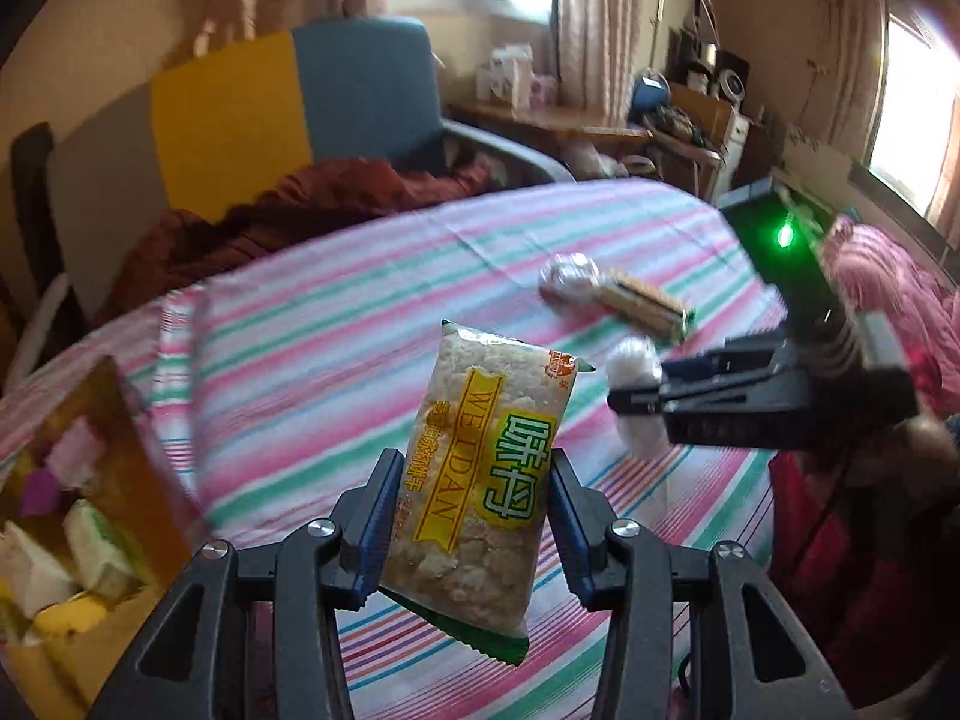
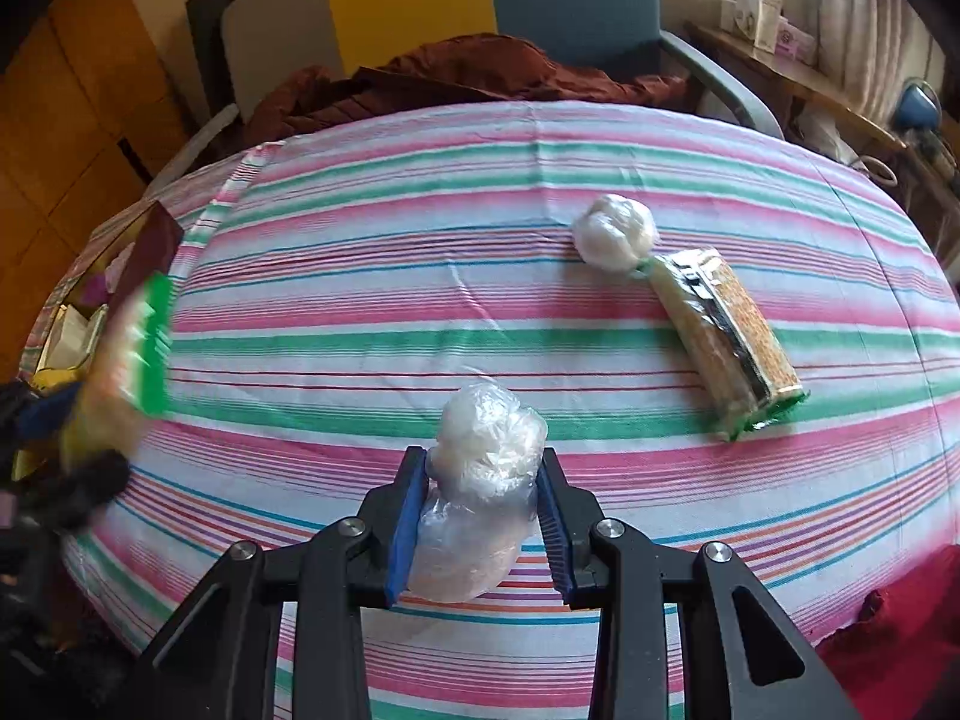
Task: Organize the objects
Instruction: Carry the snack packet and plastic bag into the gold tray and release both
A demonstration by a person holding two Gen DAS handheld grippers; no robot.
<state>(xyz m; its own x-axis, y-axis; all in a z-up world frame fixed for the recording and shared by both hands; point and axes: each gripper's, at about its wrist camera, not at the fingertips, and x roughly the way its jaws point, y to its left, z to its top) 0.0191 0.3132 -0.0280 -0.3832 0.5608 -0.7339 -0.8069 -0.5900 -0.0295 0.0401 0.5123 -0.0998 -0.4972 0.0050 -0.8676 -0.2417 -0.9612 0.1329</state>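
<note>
On the striped cloth (image 2: 456, 300) that covers the table, two snack items lie loose while two more are held above it. Left gripper (image 1: 474, 516): its blue-padded jaws clamp the sides of a flat biscuit packet (image 1: 486, 492) printed with yellow and green lettering; the packet stands nearly upright between the pads, its green crimped lower edge hanging below them, clear of the cloth. Right gripper (image 2: 480, 510): its jaws are closed on a clear plastic-wrapped white bundle (image 2: 480, 480), which bulges above and below the pads. From the left wrist view this same gripper appears at the right, with the white bundle projecting on both sides of its tips.

Items at rest: a second wrapped white ball (image 2: 612, 231) lies on the far right part of the cloth, touching the near end of a long sesame-bar packet (image 2: 726, 336) that lies at a slant toward the near right edge. An open cardboard box (image 1: 129, 468) sits at the left edge of the table, beside the left gripper; it holds several small wrapped pieces in white, yellow, pink and purple. In the right wrist view the left gripper and its packet appear only as a blurred green and yellow streak at the left margin.

Background: a dark red garment (image 2: 468, 72) lies heaped beyond the far table edge, in front of a blue chair (image 1: 366, 90).
</note>
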